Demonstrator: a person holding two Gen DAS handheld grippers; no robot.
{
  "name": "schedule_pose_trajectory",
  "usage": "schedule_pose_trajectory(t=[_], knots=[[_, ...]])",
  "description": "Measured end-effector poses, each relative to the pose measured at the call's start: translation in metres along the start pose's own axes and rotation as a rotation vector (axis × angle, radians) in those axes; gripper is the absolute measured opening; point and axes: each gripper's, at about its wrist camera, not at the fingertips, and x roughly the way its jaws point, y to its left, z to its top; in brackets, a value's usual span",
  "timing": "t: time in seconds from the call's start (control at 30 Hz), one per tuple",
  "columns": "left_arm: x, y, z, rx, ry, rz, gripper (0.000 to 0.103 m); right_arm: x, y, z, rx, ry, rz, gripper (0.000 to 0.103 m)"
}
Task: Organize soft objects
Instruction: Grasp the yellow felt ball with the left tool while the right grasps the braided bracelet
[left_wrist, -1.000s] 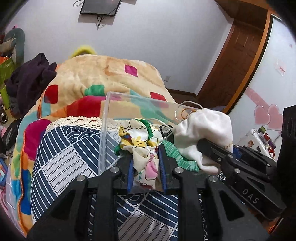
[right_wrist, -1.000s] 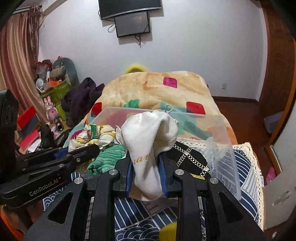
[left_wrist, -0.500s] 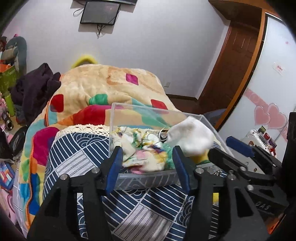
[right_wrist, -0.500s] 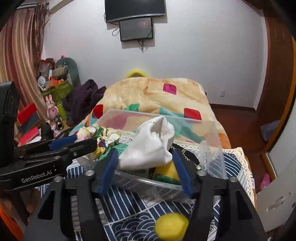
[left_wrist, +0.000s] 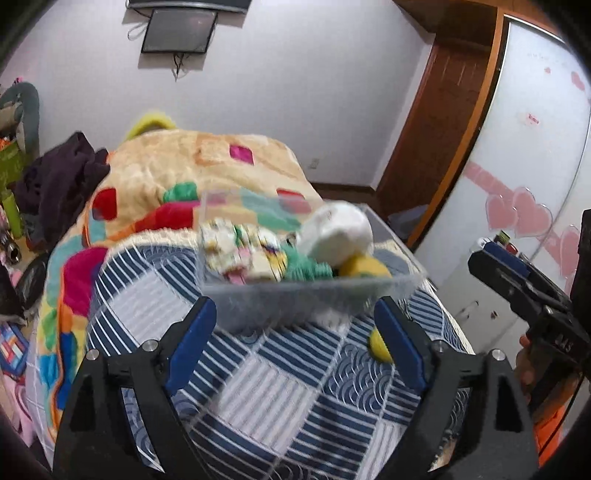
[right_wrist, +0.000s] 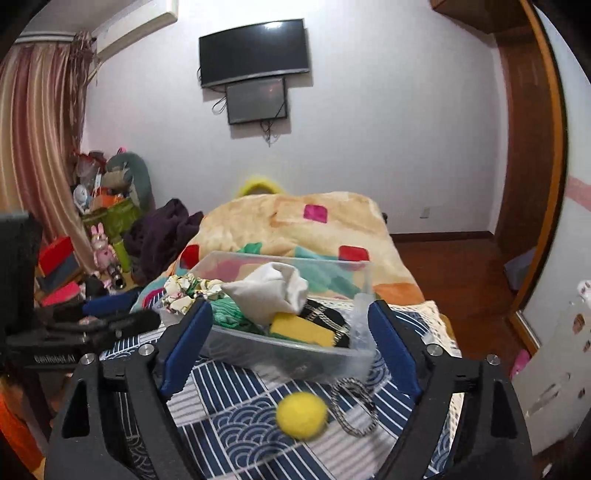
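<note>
Only the right view shows the fuzzy yellow ball (right_wrist: 301, 415) whole, beside what looks like a woven loop (right_wrist: 354, 408); both the left gripper (left_wrist: 295, 347) and the right gripper (right_wrist: 290, 345) gape wide, holding nothing.

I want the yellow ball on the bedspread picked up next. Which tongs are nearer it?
Right. The yellow ball lies between the open right tongs. The left tongs are open too, with the ball off beside their right finger.

clear bin (right_wrist: 258, 350): holds white sock (right_wrist: 273, 295), floral cloth (right_wrist: 184, 291), yellow sponge (right_wrist: 301, 328) | yellow ball (right_wrist: 301, 414): on bedspread, just before bin
</note>
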Motion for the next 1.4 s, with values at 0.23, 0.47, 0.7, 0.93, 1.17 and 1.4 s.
schedule_pose_trajectory(t=[0.23,0.47,0.7,0.93,1.17,1.4], knots=[[0.022,-0.022,-0.027,0.036,0.067,-0.01,0.088,-0.003,-0.02,-0.027,-0.002,0.059,-0.096,0.085],[0.058,-0.053,-0.044,0.108,0.164,-0.047,0.088,0.01,-0.044,-0.063,0.015,0.18,-0.134,0.085],[0.088,-0.067,-0.047,0.075,0.255,-0.11,0.085,0.025,-0.062,-0.093,0.062,0.265,-0.118,0.075],[0.108,-0.083,-0.039,0.079,0.28,-0.133,0.073,0.032,-0.07,-0.101,0.106,0.304,-0.088,0.055],[0.126,-0.097,-0.04,0.133,0.303,-0.125,0.046,0.038,-0.06,-0.102,0.072,0.32,-0.059,0.045],[0.108,-0.102,-0.043,0.203,0.213,-0.06,0.045,0.049,-0.054,-0.1,0.056,0.337,-0.044,0.038]])
